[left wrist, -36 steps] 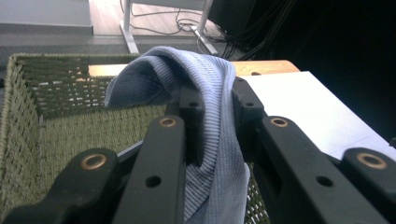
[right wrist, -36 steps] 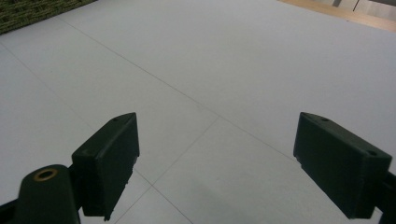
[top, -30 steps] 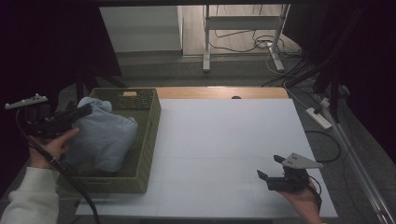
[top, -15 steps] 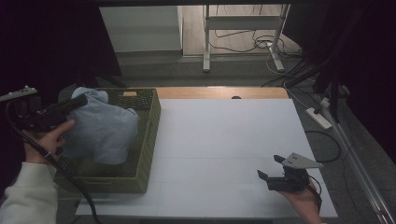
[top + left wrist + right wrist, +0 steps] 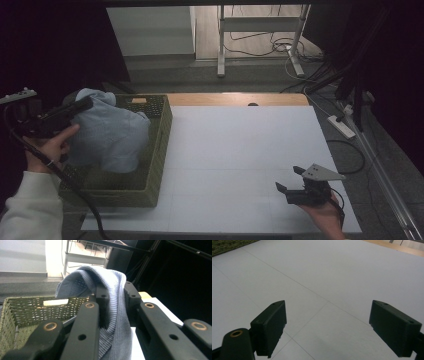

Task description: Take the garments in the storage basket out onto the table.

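A light blue knitted garment hangs partly lifted out of a green woven basket at the left of the white table. My left gripper is shut on a fold of it near its top, held level above the basket's left side. In the left gripper view the ribbed garment is pinched between the two black jaws of that gripper, and the basket wall lies behind. My right gripper rests open near the table's front right corner; in its own view this gripper has nothing between its jaws.
A wooden strip runs along the table's far edge. Beyond it on the floor stand a metal frame and loose cables. A power strip lies on the floor to the right. Dark curtains close in the left and right sides.
My left gripper has risen and drawn slightly left with the garment, pulling the cloth higher out of the basket. The right gripper has stayed where it was.
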